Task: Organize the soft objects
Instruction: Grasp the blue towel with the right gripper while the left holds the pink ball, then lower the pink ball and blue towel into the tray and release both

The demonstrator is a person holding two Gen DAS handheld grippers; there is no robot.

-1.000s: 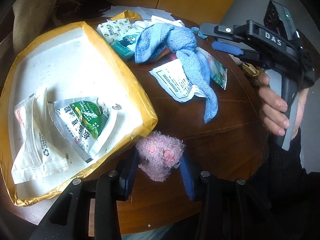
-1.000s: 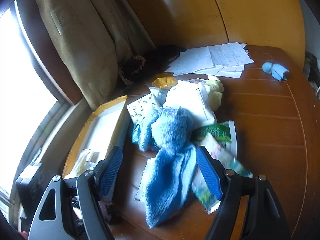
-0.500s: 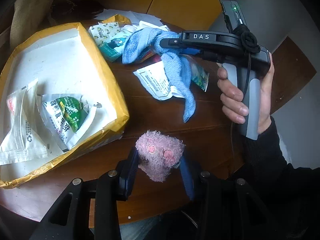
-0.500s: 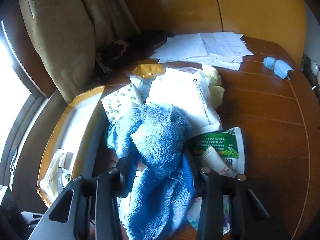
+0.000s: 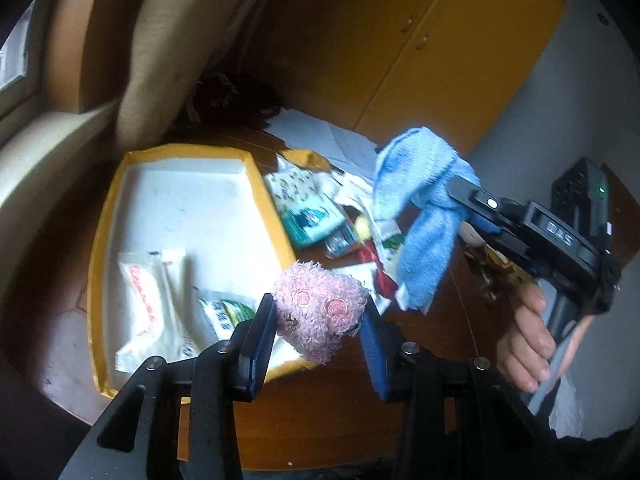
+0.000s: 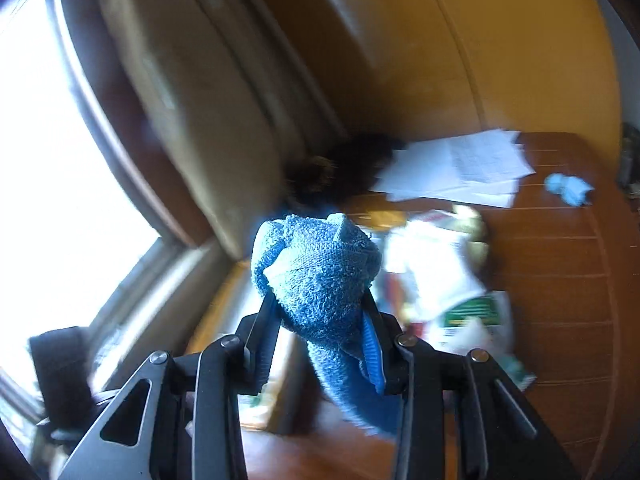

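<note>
Both soft things are off the desk [image 5: 328, 408]: your left gripper [image 5: 318, 330] has its fingers clamped on the pink plush toy [image 5: 320, 312] at the near edge of the yellow tray [image 5: 260, 184], your right gripper [image 6: 320, 330] pinching the blue towel [image 6: 316, 276] aloft; next, probably, you carry each to its spot and release

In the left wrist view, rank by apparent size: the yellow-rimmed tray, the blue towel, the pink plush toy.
1. Yellow-rimmed tray, clearly largest.
2. Blue towel.
3. Pink plush toy, though it sits nearest the camera, so its true size against the towel is unsure.
</note>
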